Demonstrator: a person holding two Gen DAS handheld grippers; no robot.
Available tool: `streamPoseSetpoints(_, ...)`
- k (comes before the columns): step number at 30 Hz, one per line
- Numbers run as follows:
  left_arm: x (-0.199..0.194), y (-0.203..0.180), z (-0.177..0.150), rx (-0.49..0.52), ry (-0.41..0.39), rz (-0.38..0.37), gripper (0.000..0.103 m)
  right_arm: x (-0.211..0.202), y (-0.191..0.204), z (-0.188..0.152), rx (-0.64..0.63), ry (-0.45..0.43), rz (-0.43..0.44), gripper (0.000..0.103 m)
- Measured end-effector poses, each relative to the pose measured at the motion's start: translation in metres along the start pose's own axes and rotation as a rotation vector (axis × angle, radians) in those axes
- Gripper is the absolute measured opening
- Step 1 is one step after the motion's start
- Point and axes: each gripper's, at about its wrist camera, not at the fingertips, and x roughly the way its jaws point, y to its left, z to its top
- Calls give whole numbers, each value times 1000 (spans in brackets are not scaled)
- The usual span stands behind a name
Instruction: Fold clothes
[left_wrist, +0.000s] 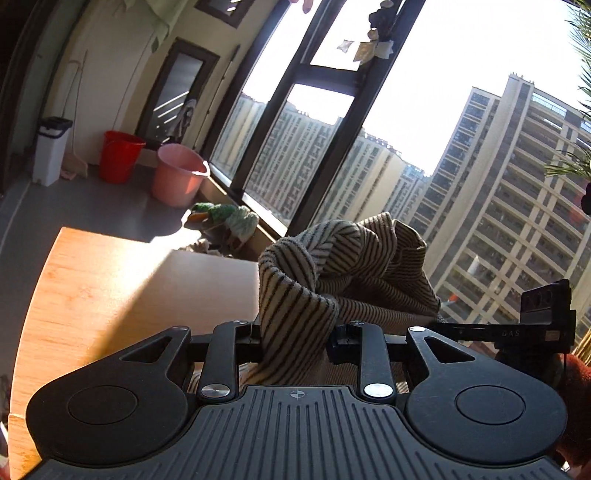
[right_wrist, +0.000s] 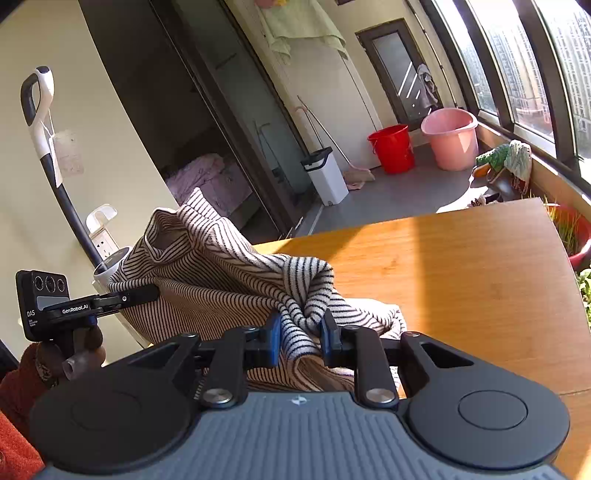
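A cream garment with thin dark stripes (left_wrist: 332, 273) hangs bunched between my two grippers, lifted above the wooden table (left_wrist: 110, 295). My left gripper (left_wrist: 295, 339) is shut on a fold of the striped garment. In the right wrist view my right gripper (right_wrist: 301, 332), with blue pads (right_wrist: 274, 338), is shut on another bunched fold of the same garment (right_wrist: 221, 280). The other gripper shows at the right edge of the left wrist view (left_wrist: 543, 321) and at the left edge of the right wrist view (right_wrist: 74, 310), also in the cloth.
The wooden table (right_wrist: 461, 280) stretches to the right, half in sunlight. On the floor beyond stand a pink bucket (right_wrist: 448, 138), a red bucket (right_wrist: 393, 147) and a white bin (right_wrist: 328, 177). Large windows (left_wrist: 332, 129) line one side. A vacuum handle (right_wrist: 40, 122) leans on the wall.
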Motion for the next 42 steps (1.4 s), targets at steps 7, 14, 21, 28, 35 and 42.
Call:
streamPoseSetpoints(7, -49, 5, -42, -29, 92, 36, 69, -29, 27, -58, -115, 89, -177, 28)
streamPoseSetpoints(14, -89, 40, -33, -304, 63, -75, 98, -78, 20, -46, 42, -3, -116, 55)
streamPoseSetpoints(21, -37, 55, -25, -749, 202, -191, 98, -46, -45, -45, 752, 48, 145, 71)
streamPoseSetpoints(28, 15, 47, -14, -730, 306, -129, 101, 11, -55, -68, 1090, 121, 182, 74)
streamPoseSetpoints(35, 38, 51, -18, -642, 305, -80, 75, 32, -49, -42, 819, 108, 43, 32)
streamPoseSetpoints(42, 30, 36, 36, -382, 159, -2, 44, 47, -29, 11, 552, -20, 15, 12)
